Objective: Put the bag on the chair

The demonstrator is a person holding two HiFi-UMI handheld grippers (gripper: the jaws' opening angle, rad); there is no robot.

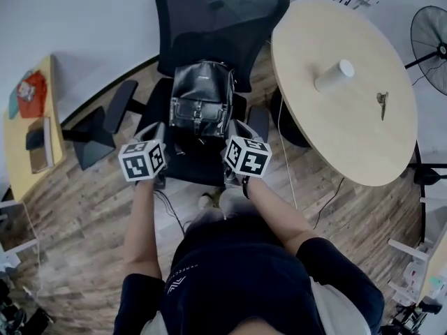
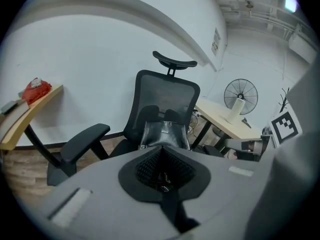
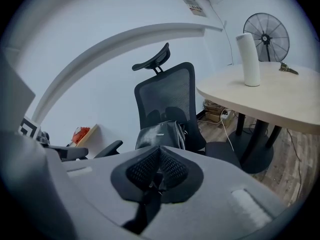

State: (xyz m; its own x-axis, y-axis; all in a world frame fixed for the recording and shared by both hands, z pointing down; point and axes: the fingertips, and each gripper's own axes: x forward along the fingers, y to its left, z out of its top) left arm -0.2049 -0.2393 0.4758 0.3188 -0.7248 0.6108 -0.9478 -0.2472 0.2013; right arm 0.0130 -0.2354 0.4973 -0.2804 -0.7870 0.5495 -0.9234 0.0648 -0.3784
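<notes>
From the head view, the bag point(image 1: 201, 103) stood on the seat of the chair point(image 1: 216, 19), apparently leaning on the backrest. The left gripper point(image 1: 154, 135) and the right gripper point(image 1: 241, 132) flanked the seat's front corners, and the rim of the round table point(image 1: 349, 117) lay near the right armrest. The left gripper view showed jaws pressed together, empty. The right gripper view showed the same, with open floor point(image 3: 295, 154) beside the table base.

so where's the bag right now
In the head view the bag sits upright on the seat of the black office chair, against its backrest, just left of the round table.
</notes>
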